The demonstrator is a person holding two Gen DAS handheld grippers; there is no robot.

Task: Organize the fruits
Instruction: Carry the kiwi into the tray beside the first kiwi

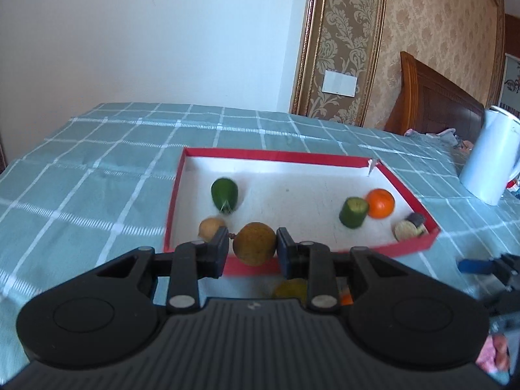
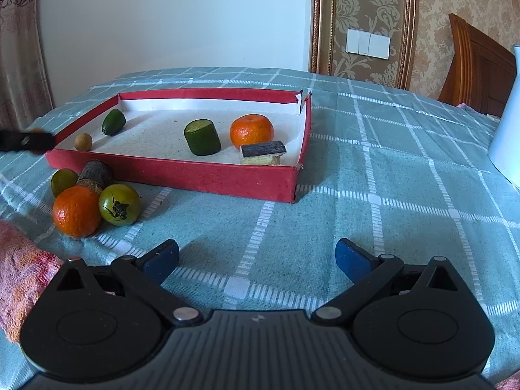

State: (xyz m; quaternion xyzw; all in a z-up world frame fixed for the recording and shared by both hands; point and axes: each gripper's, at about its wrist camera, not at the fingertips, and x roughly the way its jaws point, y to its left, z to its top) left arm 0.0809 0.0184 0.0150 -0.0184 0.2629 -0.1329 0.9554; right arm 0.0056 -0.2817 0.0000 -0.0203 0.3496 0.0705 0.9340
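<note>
Counts first. Red tray (image 2: 208, 180) with white floor on the checked cloth (image 2: 390, 195). Inside it, right wrist view: one small brown round fruit (image 2: 83, 141), one dark green pointed fruit (image 2: 113, 121), one green cut cylinder (image 2: 202, 137), one orange (image 2: 251, 130), one dark-skinned cut piece (image 2: 263, 152) with pale flesh. Five in all.

Outside, against the tray's near left corner: one orange on the cloth (image 2: 76, 211), one green tomato (image 2: 120, 204), one yellow-green round fruit (image 2: 64, 181), one dark cut stub (image 2: 96, 174) lying on its side. Four, bunched and touching.

Left gripper (image 1: 253, 243): jaws drawn narrow, pads pressed on either side of a brown round fruit with a short stalk (image 1: 254, 243), held in front of the tray's near wall (clear of the cloth, as far as I can tell). Right gripper (image 2: 256, 260): blue pads spread wide, nothing between them, over bare cloth.

What each view adds. Only the left wrist view shows the held fruit whole; in the right wrist view just the left gripper's dark finger shows at the far left edge. The outside pile is plain in the right view, but in the left it is mostly hidden behind the fingers, blurred. A white kettle (image 1: 487, 159) stands right of the tray, shown more fully in the left view.
</note>
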